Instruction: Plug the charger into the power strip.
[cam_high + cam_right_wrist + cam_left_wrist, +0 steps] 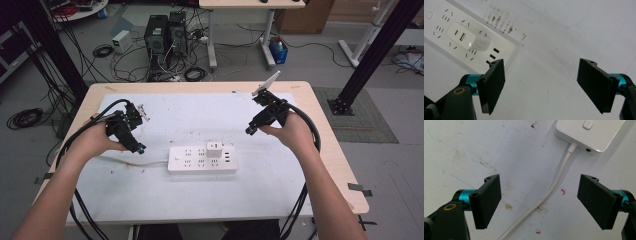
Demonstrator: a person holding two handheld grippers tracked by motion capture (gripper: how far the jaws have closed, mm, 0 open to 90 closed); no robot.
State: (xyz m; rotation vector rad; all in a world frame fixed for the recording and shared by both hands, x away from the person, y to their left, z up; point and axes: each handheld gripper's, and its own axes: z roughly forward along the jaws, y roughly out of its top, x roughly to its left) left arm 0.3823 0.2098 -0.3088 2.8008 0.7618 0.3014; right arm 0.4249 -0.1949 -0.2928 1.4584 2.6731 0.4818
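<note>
Charger (pixel 215 148): small white plug-in block with 1 USB slot in its face, seated upright in the power strip, toward the strip's right end in the high view; nothing touches it.
Power strip (pixel 192 161): long white bar lying flat near the middle of the sheet, several rows of sockets on top, 3 small USB slots (pixel 491 56) at the end beside the charger, a square button (pixel 588 124) at the other end.
Cord (pixel 554 185): white, leaves the button end of the power strip and curves off across the sheet toward the table's left edge in the high view.
Left gripper (pixel 539 202): jaws wide apart, nothing between the pads but the cord lying on the sheet below; held left of the power strip, pointing down at the cord, apart from the strip.
Right gripper (pixel 541 85): jaws wide apart and empty, bare sheet beneath them; held up and to the right of the power strip, well clear of the charger.
Hands: left hand (pixel 97 137) grips the left gripper, right hand (pixel 292 131) grips the right gripper, both forearms coming in from the near edge.
Sheet (pixel 210 195): white, smudged and speckled with small dark and red marks, covering most of the table.
Table (pixel 325 135): pale wood, its edge showing around the sheet.
Floor beyond: 2 dark computer towers (pixel 165 34) and tangled cables.
</note>
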